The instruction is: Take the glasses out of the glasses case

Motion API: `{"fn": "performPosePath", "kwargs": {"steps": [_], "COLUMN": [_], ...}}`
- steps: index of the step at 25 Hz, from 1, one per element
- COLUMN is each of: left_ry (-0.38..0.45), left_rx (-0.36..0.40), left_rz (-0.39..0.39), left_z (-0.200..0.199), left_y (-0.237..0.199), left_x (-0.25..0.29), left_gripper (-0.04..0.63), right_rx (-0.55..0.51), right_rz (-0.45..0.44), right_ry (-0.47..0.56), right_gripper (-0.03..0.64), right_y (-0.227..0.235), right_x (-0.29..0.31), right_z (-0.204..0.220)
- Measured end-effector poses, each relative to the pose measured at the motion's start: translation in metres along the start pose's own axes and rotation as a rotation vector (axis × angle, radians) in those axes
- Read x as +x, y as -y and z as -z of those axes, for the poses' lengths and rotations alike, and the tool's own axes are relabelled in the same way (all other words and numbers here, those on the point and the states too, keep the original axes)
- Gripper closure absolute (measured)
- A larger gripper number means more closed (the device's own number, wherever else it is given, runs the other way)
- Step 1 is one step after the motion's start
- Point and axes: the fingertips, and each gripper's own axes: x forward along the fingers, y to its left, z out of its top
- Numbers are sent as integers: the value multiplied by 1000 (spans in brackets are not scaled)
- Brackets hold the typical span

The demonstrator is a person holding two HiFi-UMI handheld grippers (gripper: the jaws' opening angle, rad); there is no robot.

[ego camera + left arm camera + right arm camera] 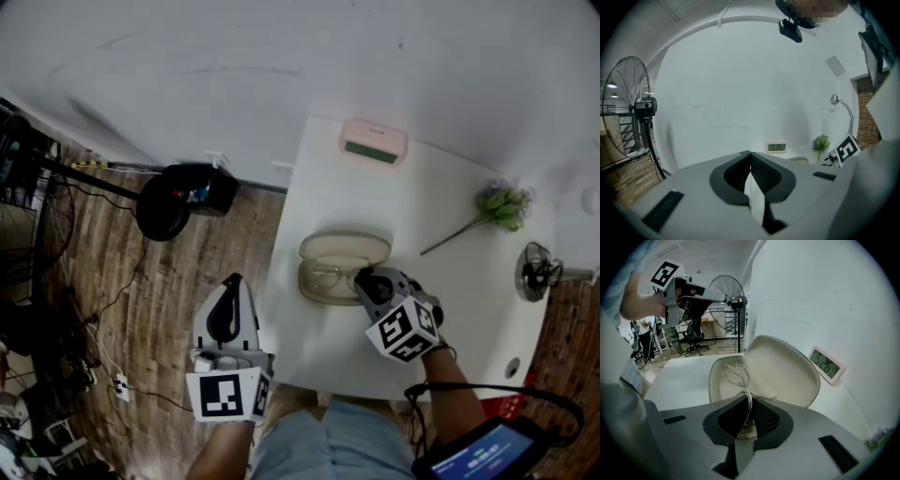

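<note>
In the middle of the head view the case lies open on the white counter, lid tipped back toward the top of the frame. The glasses are inside its lower half, not yet lifted clear. The right gripper reaches down into the case and is closed on the thin wire frame, which runs up between its pads in the right gripper view. The left gripper hangs off the counter's edge at the lower left of the head view, closed on nothing and well apart from the case.

The hold looks like the weak point. The wire is thin and pinched at one end, so the glasses may pivot or slip out as they rise. Squeezing harder could bend the frame. Nothing steadies the case, so if a temple or lens catches on the rim, the light shell will probably lift or slide along with the glasses. A slow, straight lift seems safest.
</note>
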Motion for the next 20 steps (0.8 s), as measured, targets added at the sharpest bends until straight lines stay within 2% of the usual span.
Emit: {"fn": "performPosePath", "kwargs": {"steps": [20], "left_ry": [37], "left_rx": [28], "left_rz": [0], "left_z": [-24], "left_y": [1], "left_x": [-3], "left_gripper": [589], "right_rx": [11], "right_rz": [52], "right_ry": [103], "right_gripper": [583], "right_y": [15], "right_x": [-12], "right_z": [-28]}}
